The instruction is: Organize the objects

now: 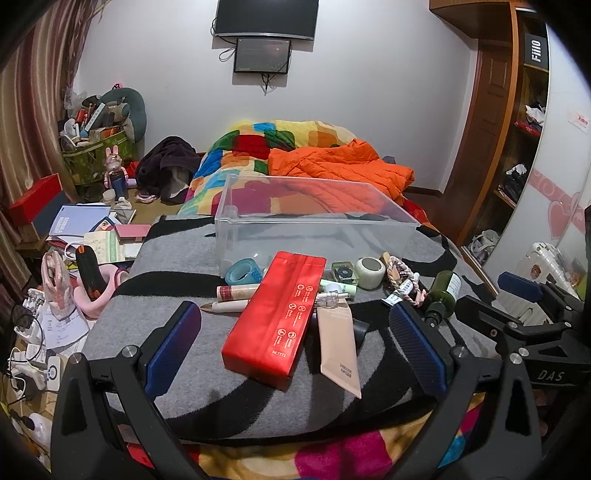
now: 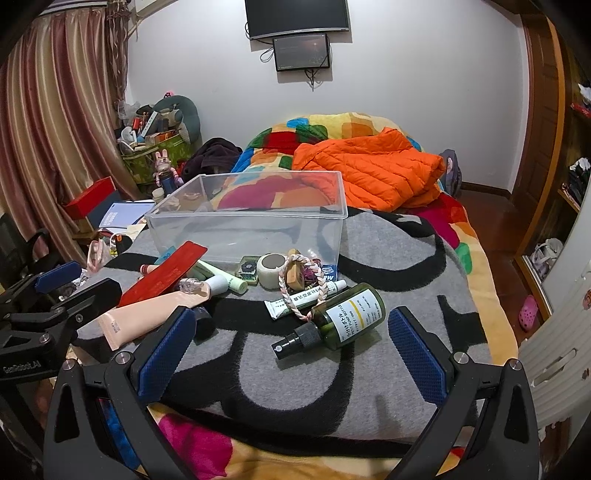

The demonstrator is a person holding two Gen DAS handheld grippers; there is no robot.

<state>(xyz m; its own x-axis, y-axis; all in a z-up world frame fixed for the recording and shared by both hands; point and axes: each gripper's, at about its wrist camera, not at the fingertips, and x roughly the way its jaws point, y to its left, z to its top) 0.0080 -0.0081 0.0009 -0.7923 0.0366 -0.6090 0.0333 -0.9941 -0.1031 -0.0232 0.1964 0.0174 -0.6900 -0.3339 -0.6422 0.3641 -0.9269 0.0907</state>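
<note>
A clear plastic bin (image 1: 314, 225) (image 2: 251, 225) stands empty on a grey and black blanket (image 1: 258, 398) (image 2: 388, 387) on the bed. In front of it lies a heap of small items: a red foil pouch (image 1: 277, 314) (image 2: 166, 273), a beige tube (image 1: 341, 343) (image 2: 147, 314), a blue tape roll (image 1: 243, 271), a white tape roll (image 1: 371, 271) (image 2: 271, 267), a braided cord (image 2: 314, 280) and a green spray bottle (image 2: 343, 317) (image 1: 441, 295). My left gripper (image 1: 295, 314) hangs open over the red pouch. My right gripper (image 2: 291, 317) is open above the spray bottle. Neither touches anything.
An orange quilted jacket (image 1: 340, 166) (image 2: 373, 173) and a patchwork quilt (image 1: 258, 144) lie behind the bin. Books, boxes and a pink item (image 1: 92, 291) crowd the floor at left. A wardrobe (image 1: 517, 147) stands at right. Two screens (image 1: 264, 22) hang on the far wall.
</note>
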